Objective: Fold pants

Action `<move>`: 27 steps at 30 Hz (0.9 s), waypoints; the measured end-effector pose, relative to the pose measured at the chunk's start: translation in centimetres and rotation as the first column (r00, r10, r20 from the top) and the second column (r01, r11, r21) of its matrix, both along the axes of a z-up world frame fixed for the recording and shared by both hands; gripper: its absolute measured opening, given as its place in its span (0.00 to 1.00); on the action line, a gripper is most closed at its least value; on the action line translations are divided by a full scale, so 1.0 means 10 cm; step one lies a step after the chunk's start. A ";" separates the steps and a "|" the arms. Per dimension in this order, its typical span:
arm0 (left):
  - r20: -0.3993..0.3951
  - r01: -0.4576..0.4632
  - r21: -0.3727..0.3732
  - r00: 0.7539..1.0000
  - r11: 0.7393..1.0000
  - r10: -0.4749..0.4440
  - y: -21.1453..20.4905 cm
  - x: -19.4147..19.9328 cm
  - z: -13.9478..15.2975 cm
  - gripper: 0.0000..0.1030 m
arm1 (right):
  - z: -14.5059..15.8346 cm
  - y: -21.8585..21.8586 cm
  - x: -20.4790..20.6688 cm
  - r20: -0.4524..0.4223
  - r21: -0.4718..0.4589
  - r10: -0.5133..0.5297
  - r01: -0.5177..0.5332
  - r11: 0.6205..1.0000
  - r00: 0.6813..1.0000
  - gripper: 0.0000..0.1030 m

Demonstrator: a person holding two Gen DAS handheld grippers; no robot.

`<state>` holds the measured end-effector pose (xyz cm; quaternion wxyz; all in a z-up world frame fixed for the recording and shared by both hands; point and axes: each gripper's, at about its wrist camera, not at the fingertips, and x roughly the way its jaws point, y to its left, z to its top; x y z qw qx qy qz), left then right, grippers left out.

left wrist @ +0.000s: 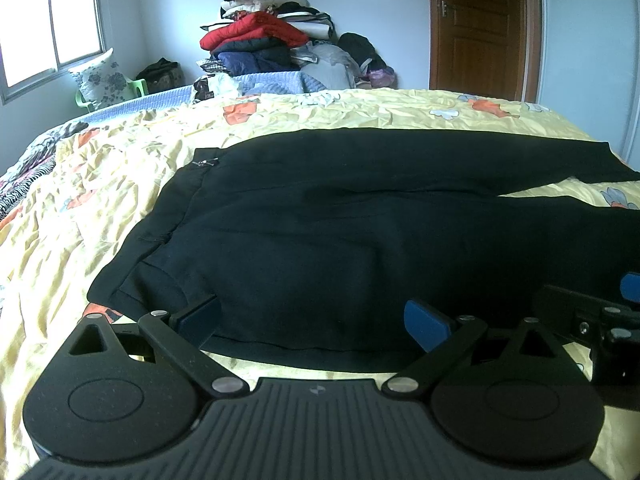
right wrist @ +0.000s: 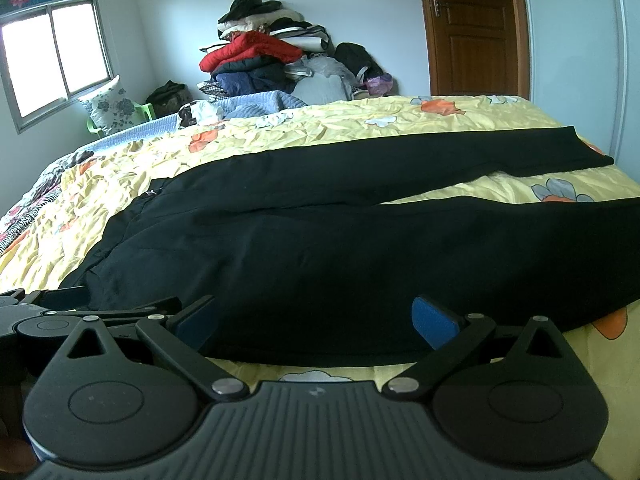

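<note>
Black pants (left wrist: 320,232) lie flat on the yellow flowered bedspread (left wrist: 120,168), waist to the left, both legs running right and spread apart. They also show in the right wrist view (right wrist: 340,248). My left gripper (left wrist: 314,320) is open at the near edge of the pants by the waist end, its blue pads on either side of the hem. My right gripper (right wrist: 316,320) is open at the near edge of the near leg. The right gripper also shows at the right of the left wrist view (left wrist: 600,316), and the left gripper at the left of the right wrist view (right wrist: 60,312).
A tall pile of clothes (left wrist: 264,40) stands against the far wall past the bed. A flowered pillow on a green chair (left wrist: 102,80) sits under the window. A brown door (left wrist: 480,24) is at the back right. A white wardrobe (right wrist: 576,48) borders the bed's right side.
</note>
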<state>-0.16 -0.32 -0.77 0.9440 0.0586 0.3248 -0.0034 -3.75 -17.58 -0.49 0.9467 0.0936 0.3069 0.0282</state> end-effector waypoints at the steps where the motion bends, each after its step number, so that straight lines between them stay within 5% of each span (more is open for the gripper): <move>1: 0.000 0.000 0.000 1.000 1.000 0.000 0.00 0.00 0.00 0.97 | 0.00 0.00 0.00 0.000 0.001 0.000 0.000 1.000 1.000 1.00; 27: 0.003 -0.010 0.002 1.000 1.000 0.010 0.07 0.00 0.00 0.97 | -0.01 0.02 -0.01 -0.007 0.008 0.009 -0.009 1.000 1.000 1.00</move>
